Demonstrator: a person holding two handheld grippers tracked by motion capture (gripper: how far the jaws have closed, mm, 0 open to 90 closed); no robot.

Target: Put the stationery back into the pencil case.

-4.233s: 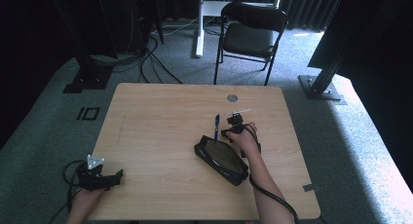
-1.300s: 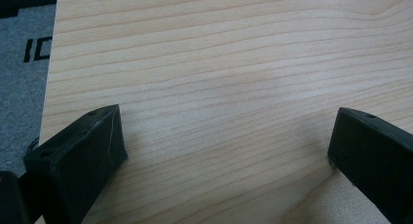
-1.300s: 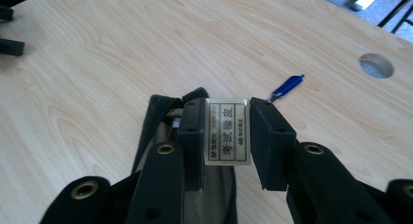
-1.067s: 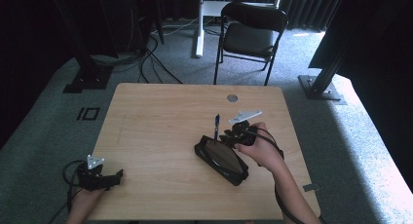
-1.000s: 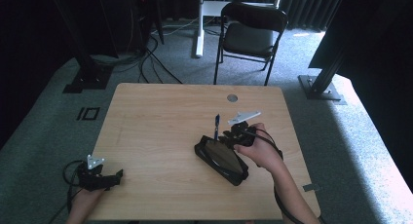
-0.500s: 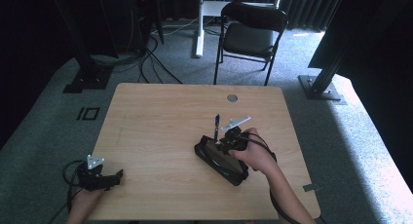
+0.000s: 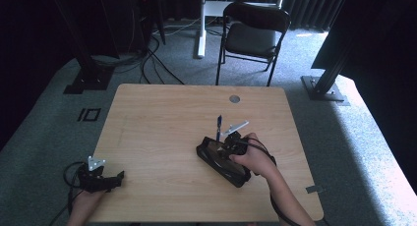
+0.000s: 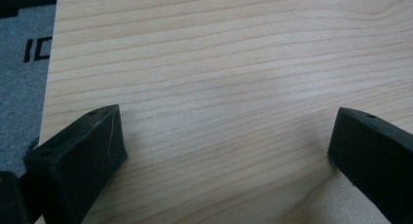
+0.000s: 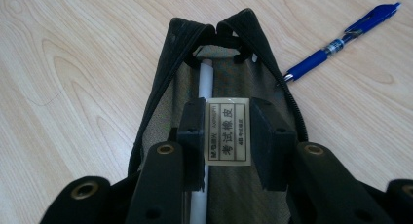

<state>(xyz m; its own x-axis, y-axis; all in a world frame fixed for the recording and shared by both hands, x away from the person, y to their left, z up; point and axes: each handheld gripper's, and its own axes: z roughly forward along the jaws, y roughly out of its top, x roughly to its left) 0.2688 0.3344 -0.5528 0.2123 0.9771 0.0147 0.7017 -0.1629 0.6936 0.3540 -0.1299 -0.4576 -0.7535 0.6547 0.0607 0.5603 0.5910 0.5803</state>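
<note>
We're over the open pencil case now, and the big change is height: compared with a second ago, our right gripper has come down from above the case's far end and sits low over its mouth in the high view. That tells us the drop-off is close; the carry looks finished and the placing is what remains, as we judge it.

The eraser, a pale block with a printed label, is clamped squarely between the two black pads, one pad on each long side, label facing the camera. The jaws stand only as far apart as the eraser is wide. It hangs right above the case's tan lining, inside the line of the zip edges, and a white stick-like item lies in the case just beneath and beyond it. We can't tell whether the eraser touches the lining yet.

The blue pen lies on the table outside the case, just past its right-hand edge in the right gripper view, not yet packed.

Our left gripper rests at the near left corner of the table, well apart from the case, jaws spread wide with nothing but bare wood between them.
</note>
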